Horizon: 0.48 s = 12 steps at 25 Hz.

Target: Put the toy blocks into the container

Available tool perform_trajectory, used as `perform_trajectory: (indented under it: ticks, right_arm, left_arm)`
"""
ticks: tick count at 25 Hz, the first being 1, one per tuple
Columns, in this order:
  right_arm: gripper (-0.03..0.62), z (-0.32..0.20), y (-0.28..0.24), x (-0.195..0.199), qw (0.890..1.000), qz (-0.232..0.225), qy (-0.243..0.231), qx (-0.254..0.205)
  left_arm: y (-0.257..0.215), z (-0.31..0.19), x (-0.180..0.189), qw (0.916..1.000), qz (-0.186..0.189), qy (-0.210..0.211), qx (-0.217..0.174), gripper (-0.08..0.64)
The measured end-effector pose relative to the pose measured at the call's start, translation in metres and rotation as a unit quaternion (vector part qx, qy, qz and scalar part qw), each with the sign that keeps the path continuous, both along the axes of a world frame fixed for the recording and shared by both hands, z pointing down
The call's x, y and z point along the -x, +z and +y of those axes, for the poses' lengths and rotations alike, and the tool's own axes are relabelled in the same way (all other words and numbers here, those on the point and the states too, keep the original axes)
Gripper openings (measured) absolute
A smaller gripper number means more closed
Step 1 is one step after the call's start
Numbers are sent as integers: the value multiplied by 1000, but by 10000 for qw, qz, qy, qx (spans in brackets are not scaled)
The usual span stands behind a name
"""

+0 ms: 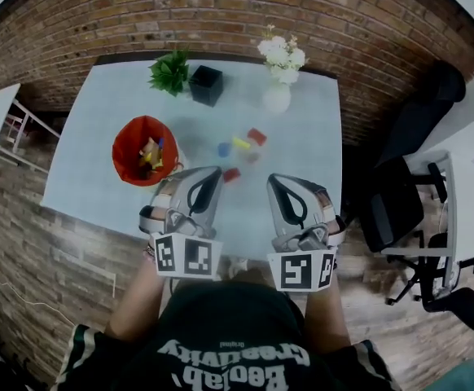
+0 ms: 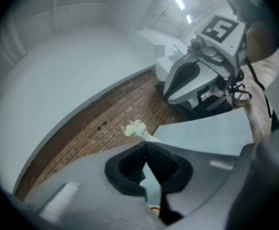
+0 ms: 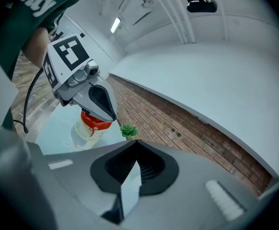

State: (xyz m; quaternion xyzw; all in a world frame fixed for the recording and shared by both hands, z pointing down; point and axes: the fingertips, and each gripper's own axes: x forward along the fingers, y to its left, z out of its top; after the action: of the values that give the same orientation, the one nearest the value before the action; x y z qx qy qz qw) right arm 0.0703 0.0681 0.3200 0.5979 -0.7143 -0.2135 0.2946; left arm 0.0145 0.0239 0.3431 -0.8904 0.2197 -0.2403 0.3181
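The left gripper [image 1: 214, 173] and right gripper [image 1: 274, 180] both have their jaws pressed together, holding nothing. They sit side by side at lower centre of the head view, held out over the table's [image 1: 306, 149] near edge and tipped slightly down. Four blocks [image 1: 231, 174] lie loose mid-table (two red, one blue, one yellow). One red container [image 1: 125, 149], centre left, holds more.

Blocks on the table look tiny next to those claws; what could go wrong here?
The left claw is shut close to the near red block; it might shove it away. The blue block, yellow block and far red block lie close together, so gripping one could scatter the others.
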Motion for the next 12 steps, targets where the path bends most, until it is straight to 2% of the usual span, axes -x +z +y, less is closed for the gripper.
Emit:
perform_trajectory:
  ticks: [6,12]
  right_arm:
    - [8,-40,10,-33,9995,-91,-304,19]
    - [8,-66,27,-46,9987,-181,-447,167]
  left_arm:
    - [17,-36,-25,9992,-120,-371,103,2]
    - [33,-61,-41,9983,-265,-470,228,2]
